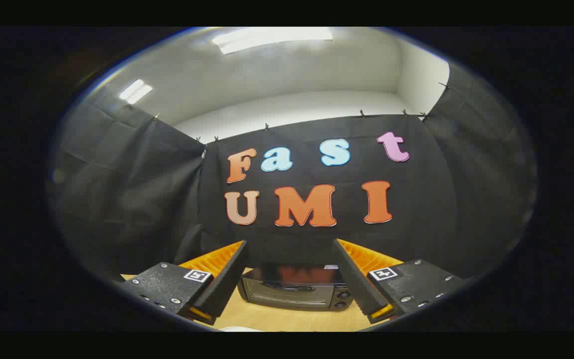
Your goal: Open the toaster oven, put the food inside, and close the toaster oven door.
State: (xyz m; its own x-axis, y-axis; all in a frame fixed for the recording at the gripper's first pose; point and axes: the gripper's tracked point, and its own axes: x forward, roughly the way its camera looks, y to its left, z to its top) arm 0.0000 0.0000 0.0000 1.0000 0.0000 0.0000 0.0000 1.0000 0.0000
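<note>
Toaster oven (294, 291) closed, beyond spread tongs (289, 257).

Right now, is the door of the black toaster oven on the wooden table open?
No: the black toaster oven has its door shut flat, beyond the open gripper, whose fingers hold nothing.

I see a black toaster oven (294, 294) with a glossy top, sitting on a pale wood-grain surface (287, 319), against black cloth.

No readable words or numbers; each side of the gripper (289, 249) carries one small square black-and-white marker. Its fingers stand spread apart, holding nothing.
</note>
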